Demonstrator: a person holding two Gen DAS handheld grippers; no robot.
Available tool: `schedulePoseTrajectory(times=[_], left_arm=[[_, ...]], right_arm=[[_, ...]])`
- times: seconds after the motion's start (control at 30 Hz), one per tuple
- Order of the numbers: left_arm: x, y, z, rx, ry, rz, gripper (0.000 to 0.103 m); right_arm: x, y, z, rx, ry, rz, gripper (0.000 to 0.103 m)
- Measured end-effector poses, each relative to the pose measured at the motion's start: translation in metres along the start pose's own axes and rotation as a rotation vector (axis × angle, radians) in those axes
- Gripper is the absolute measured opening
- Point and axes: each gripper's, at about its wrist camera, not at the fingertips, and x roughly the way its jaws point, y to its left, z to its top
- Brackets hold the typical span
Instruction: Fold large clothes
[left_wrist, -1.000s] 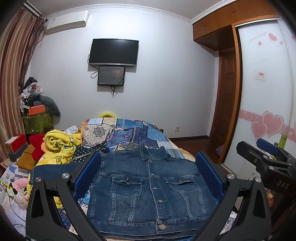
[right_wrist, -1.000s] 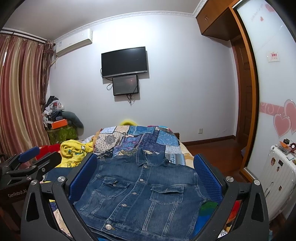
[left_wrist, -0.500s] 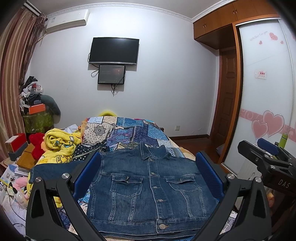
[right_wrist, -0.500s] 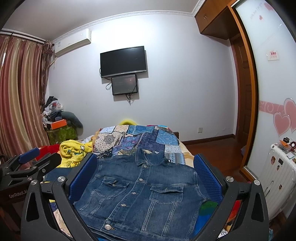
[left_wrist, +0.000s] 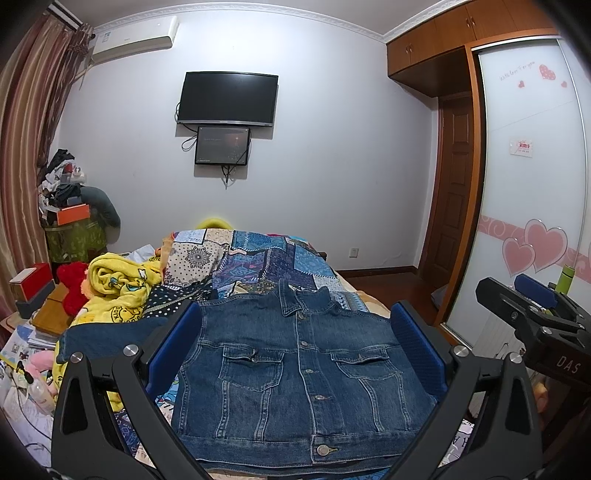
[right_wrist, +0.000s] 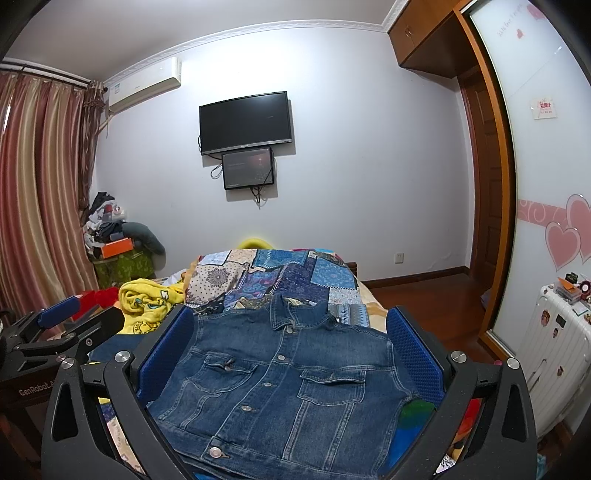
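A blue denim jacket (left_wrist: 295, 373) lies flat and buttoned on the bed, collar pointing away; it also shows in the right wrist view (right_wrist: 284, 384). One sleeve (left_wrist: 107, 334) sticks out to the left. My left gripper (left_wrist: 295, 332) is open and empty, held above the jacket's near part with a blue pad on each side. My right gripper (right_wrist: 290, 332) is open and empty too, over the same jacket. Each gripper shows at the edge of the other's view: the right gripper (left_wrist: 535, 314) and the left gripper (right_wrist: 62, 325).
A patchwork quilt (left_wrist: 258, 254) covers the bed beyond the jacket. A yellow blanket (left_wrist: 118, 280) and red plush lie at the left, with books and clutter. A wardrobe (left_wrist: 532, 184) with heart stickers stands right; a white suitcase (right_wrist: 554, 347) is beside it.
Both views have shifted very slightly; the jacket and both open grippers stay as they were.
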Motion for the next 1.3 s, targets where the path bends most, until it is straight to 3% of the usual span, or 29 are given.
schedulePoseTrajectory(times=[0.43,0.83,0.97,1.1,1.3], left_arm=[[0.007,0.000,-0.004,-0.003,0.008,-0.012,0.103],[0.044,0.032,-0.004,-0.029,0.048,-0.008,0.103],[0.063,0.055,-0.005,-0.059,0.070,0.021,0.103],[0.088,0.095,-0.011,-0.124,0.120,0.107,0.103],[0.130,0.178,-0.040,-0.230,0.235,0.234,0.103]], right_arm=[[0.008,-0.001,0.001,-0.006,0.019,-0.021,0.103],[0.046,0.010,0.000,-0.030,0.089,-0.033,0.103],[0.067,0.017,-0.001,-0.045,0.120,-0.024,0.103],[0.093,0.025,-0.007,-0.054,0.166,-0.003,0.103],[0.140,0.039,-0.025,-0.076,0.277,0.027,0.103]])
